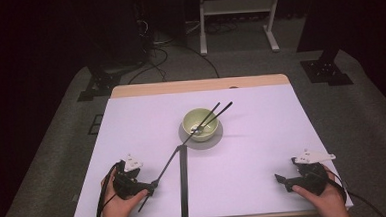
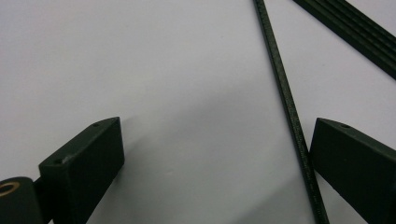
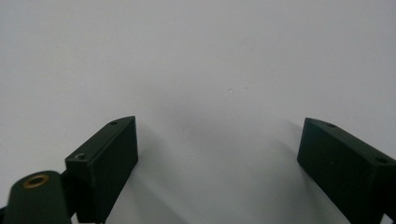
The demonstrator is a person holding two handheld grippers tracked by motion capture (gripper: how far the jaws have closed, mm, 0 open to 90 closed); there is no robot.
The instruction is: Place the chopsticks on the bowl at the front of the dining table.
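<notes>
Both grippers, left (image 1: 152, 184) and right (image 1: 281, 180), rest near the table's (image 1: 263, 150) front edge, jaws wide, empty.

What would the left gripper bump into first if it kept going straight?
Probably the black stick: it already lies just inside the open left gripper's right-hand finger in its own view. Farther on sits the bowl.

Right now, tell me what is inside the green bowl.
In the green bowl, two black chopsticks lean over its far rim, tips inside beside something pale and too small to identify. The near wall hides part of the bottom.
</notes>
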